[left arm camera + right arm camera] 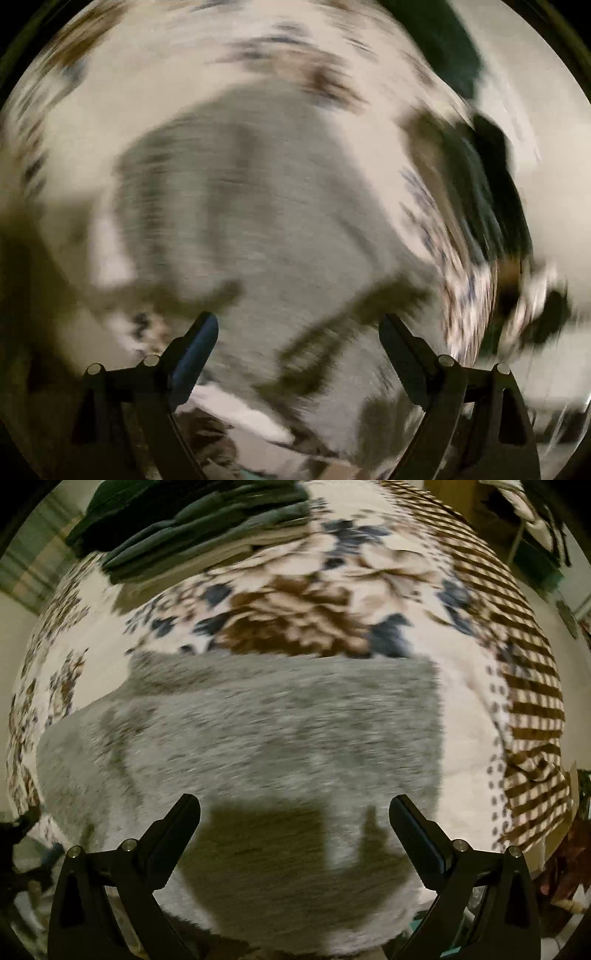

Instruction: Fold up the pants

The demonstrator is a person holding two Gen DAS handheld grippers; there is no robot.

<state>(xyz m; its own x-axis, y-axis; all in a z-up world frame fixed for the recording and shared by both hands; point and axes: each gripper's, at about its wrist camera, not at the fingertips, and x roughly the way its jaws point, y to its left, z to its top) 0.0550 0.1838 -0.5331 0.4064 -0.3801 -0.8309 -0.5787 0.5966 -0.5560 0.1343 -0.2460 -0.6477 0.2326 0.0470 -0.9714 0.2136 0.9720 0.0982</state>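
**Both grippers free above the grey pants on the bed**

Nearest in the right wrist view, the right gripper (pixel 294 810) stands with its jaws wide apart and nothing between them. Directly below and just ahead of it lie the grey pants (pixel 258 731), spread flat as a broad slab on the patterned bedspread (pixel 303 605). The gripper's shadow falls on the cloth between the fingers, which suggests it hangs over the near part of the garment without touching it.

The left gripper (pixel 299 325) is likewise parted and empty. Its view is heavily smeared, yet the same grey pants (pixel 258 192) fill the middle of it, below and ahead of the fingers.

In the right view the long axis of the pants runs left to right across the picture, with a fairly straight right edge and a far edge bordering the floral print. Whether the garment is already doubled over cannot be told from the blur.

Which hand is nearer to a free edge is hard to judge. The right gripper seems to sit over the near edge, so a grasp there would likely need only a short drop.

Farther off, at the far left of the bed, a stack of folded clothes (pixel 192 520) in dark green and grey rests well apart from the pants. A brown striped border (pixel 524 672) runs down the bedspread's right side.
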